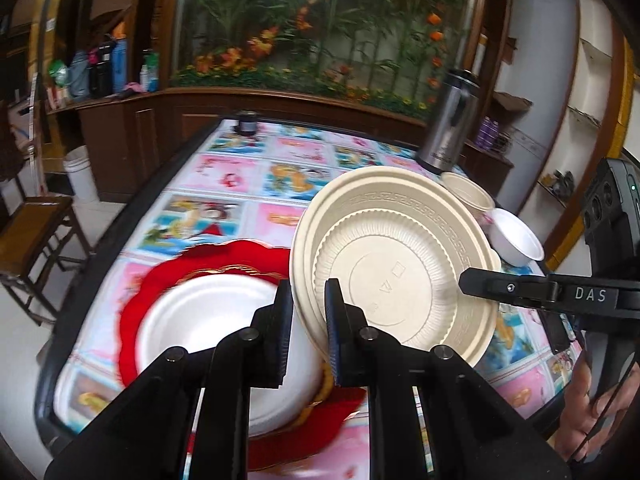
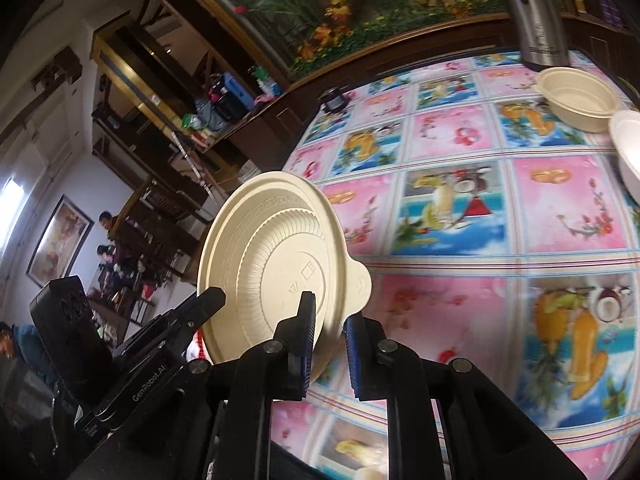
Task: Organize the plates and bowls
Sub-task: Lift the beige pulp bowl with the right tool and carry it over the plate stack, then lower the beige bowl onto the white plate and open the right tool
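Note:
My left gripper is shut on the near rim of a cream plate, held tilted on edge above the table. My right gripper is around the same cream plate's opposite rim, with a small gap at one finger. In the left wrist view the right gripper's finger touches the plate's right edge. A white plate lies on a red scalloped plate below. A cream bowl and a white bowl sit at the far right.
A steel thermos stands at the table's far right corner. A small dark jar sits at the far edge. The table has a colourful patterned cloth. A wooden chair stands to the left.

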Demonstrator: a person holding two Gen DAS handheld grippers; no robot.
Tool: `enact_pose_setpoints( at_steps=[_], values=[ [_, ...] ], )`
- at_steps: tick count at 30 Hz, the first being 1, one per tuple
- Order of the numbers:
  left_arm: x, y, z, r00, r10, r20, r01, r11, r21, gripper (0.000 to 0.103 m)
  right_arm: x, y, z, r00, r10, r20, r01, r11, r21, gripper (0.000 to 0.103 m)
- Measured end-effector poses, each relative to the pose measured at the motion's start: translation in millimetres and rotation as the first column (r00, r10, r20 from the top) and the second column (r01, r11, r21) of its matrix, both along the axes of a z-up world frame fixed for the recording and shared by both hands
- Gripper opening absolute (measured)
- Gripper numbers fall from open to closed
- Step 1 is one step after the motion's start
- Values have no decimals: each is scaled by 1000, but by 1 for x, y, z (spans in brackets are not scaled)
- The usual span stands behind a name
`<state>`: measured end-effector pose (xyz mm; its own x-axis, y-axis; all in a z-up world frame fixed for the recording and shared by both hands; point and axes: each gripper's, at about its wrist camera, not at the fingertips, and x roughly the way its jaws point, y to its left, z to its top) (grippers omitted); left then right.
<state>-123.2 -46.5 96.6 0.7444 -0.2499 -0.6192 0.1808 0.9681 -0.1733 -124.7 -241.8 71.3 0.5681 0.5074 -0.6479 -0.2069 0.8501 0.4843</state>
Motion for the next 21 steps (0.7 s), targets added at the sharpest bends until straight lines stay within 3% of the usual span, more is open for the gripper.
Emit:
enact_pose_setpoints(
  at_steps=[9, 21],
  values=[
    [-7, 52, -12, 994, 109, -26, -109, 994, 3, 13, 13, 68, -7, 992, 117, -49, -118, 993, -23, 14],
    [-8, 75, -32, 985, 153, -78, -153, 988, 1, 13, 27, 102, -42, 973, 165, -163, -171, 985, -26, 15]
  ],
)
